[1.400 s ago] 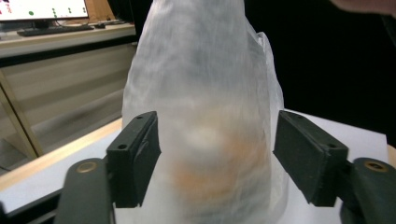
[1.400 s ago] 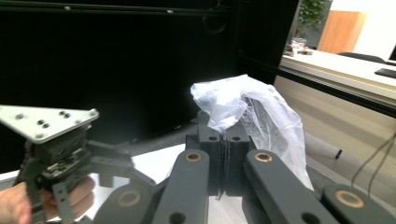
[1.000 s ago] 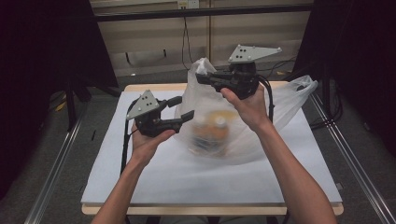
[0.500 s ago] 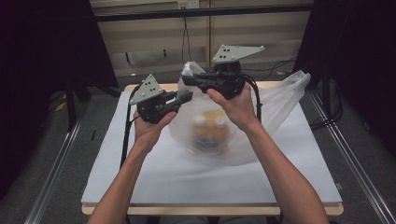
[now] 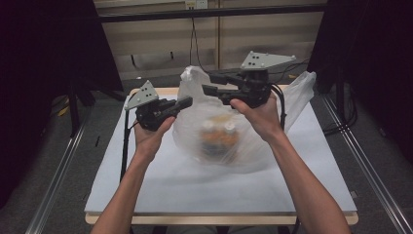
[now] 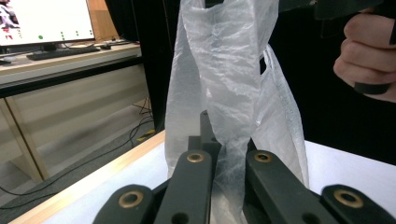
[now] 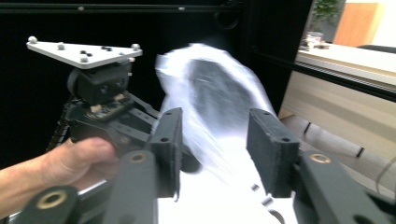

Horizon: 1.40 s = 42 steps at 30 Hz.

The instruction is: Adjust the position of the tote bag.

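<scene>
Between left tongs (image 6: 224, 154), upright bag handle (image 6: 229, 70)

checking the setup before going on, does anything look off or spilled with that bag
Nothing is spilled. The plastic bag sits on the table with jars inside, blurred. Its one handle is pinched in the left hand-held gripper; the right hand-held gripper has just been opening, pads off the plastic.
</scene>
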Tool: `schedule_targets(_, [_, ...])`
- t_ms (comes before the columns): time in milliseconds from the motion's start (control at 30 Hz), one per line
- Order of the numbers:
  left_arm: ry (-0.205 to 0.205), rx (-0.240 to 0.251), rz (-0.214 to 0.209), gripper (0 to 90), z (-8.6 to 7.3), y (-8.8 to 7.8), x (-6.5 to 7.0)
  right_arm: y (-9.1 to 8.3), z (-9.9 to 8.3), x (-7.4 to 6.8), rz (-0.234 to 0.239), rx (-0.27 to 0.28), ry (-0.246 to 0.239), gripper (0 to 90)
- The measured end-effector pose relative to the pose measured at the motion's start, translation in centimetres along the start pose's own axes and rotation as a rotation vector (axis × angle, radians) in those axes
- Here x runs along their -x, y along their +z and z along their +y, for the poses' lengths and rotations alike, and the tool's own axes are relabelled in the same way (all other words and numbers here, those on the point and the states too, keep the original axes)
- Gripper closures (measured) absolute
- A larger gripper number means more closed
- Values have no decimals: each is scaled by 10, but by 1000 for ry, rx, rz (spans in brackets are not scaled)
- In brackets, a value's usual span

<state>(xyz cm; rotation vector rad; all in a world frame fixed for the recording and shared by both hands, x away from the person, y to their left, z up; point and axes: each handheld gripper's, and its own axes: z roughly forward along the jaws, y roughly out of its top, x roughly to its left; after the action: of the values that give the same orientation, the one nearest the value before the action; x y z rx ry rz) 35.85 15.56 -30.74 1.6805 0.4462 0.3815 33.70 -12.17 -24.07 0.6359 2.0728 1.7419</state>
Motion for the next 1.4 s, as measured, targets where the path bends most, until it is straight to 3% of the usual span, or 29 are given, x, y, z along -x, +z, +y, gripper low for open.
schedule_targets(167, [-11, 10, -5, 900, -4, -6, -1, -30, -11, 13, -80, -7, 20, 508])
schedule_targets(233, [-8, 11, -3, 900, -6, -9, -1, -50, -21, 23, -127, -13, 35, 471])
schedule_targets(267, [-15, 18, -8, 900, -6, -10, -1, -50, -21, 23, -127, -13, 35, 471])
schedule_targets(333, [-16, 21, -8, 900, -7, -12, -1, -67, -31, 31, -174, -8, 52, 437])
schedule_targets(367, [-16, 16, -8, 900, -7, -12, -1, -82, -39, 38, -225, -21, 59, 425])
schedule_targets(433, [-10, 9, -7, 900, -8, -13, -2, -87, -42, 40, -246, -32, 62, 421])
schedule_targets(533, [-15, 5, -7, 900, -9, -14, -3, -109, -56, 53, -310, -43, 95, 406])
schedule_targets(600, [-21, 5, 2, 900, -10, -14, -4, -121, -62, 59, -329, -29, 124, 401])
schedule_targets(800, [-19, 15, 7, 900, -11, -19, -7, -146, -80, 71, -411, -32, 158, 370])
schedule_targets(867, [-21, 16, 9, 900, -10, -22, -8, -153, -88, 78, -455, -40, 176, 315])
schedule_targets(1000, [-15, 15, 8, 900, -10, -25, -9, -157, -92, 88, -511, -72, 176, 273])
schedule_targets(1133, [-15, 21, 1, 900, -10, -28, -10, -158, -92, 106, -500, -79, 204, 235])
schedule_targets(1233, [-14, 17, 5, 900, -9, -30, -10, -155, -92, 111, -509, -85, 205, 222])
schedule_targets(1367, [-17, 25, 7, 900, -8, -32, -12, -143, -91, 117, -460, -75, 225, 214])
schedule_targets(1400, [-12, 21, 11, 900, -7, -33, -12, -139, -90, 115, -452, -84, 207, 219])
